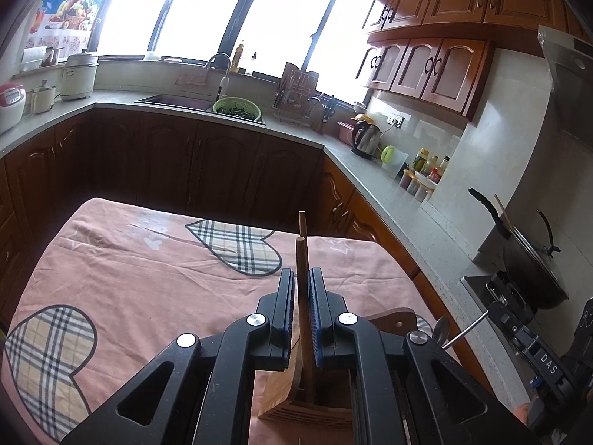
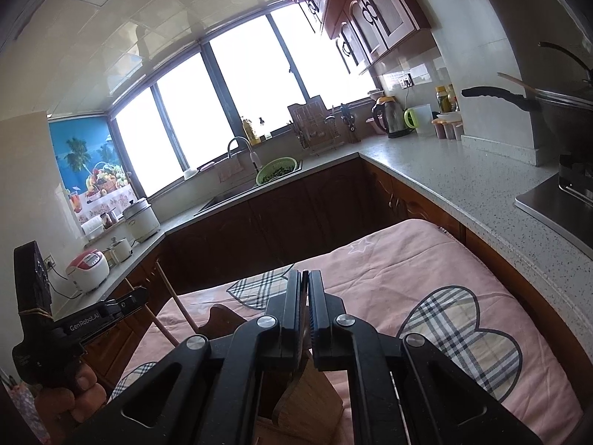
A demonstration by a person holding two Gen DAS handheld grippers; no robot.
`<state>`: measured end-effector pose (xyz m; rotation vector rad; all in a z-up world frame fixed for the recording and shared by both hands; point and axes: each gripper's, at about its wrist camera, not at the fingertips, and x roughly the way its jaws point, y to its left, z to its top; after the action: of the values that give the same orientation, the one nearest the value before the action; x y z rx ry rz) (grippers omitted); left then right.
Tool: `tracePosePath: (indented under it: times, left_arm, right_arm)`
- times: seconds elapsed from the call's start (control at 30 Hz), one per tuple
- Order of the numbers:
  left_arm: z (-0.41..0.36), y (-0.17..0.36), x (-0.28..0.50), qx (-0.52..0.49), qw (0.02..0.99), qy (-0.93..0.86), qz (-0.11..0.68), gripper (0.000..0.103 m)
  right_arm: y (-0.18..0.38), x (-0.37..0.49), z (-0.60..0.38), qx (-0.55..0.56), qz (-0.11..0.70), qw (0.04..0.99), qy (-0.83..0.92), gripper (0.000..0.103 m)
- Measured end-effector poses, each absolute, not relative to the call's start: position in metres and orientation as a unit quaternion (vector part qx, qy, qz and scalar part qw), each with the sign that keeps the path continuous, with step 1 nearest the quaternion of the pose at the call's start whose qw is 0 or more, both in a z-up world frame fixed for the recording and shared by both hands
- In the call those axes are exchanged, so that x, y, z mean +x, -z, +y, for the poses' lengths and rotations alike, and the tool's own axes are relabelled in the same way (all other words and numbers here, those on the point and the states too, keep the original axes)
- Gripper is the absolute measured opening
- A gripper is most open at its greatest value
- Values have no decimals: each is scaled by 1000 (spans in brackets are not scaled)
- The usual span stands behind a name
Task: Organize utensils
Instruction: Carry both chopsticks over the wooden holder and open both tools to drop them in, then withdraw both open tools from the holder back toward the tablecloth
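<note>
Chopsticks (image 1: 303,282) base hidden in holder (image 1: 281,404).

chopsticks (image 1: 304,296) in holder (image 1: 296,404) | holder on table (image 1: 148,278)

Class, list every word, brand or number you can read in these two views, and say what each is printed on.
"GenRobot.AI": on the left gripper's black body, right wrist view.
"DAS": on the right gripper's black body, left wrist view; any further letters are cut off.
Bottle labels and the rice cooker panel: too small to read.
</note>
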<state>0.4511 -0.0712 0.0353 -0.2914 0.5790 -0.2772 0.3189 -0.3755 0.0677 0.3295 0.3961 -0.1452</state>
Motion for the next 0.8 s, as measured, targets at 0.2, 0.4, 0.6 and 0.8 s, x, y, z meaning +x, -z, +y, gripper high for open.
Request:
tracePosePath:
  times: [0.2,0.4,0.6,0.8]
  left_arm:
    - [-66,-37,445,-147,939,133,281,45]
    - [-58,-41,425,-148,942,127,272,73]
    - [-39,-39,386,-146,943,109,277,91]
    - [-16,-28,340,-155,937,89,300,92]
  right_arm:
    - [-68,319,-377,171,203,962,64,11]
    - [-72,307,-379,187,185,963,63,72]
    - [-75,285,-376,198,171,963,60,95]
    - [-70,258,-369,210,175,961,53,98]
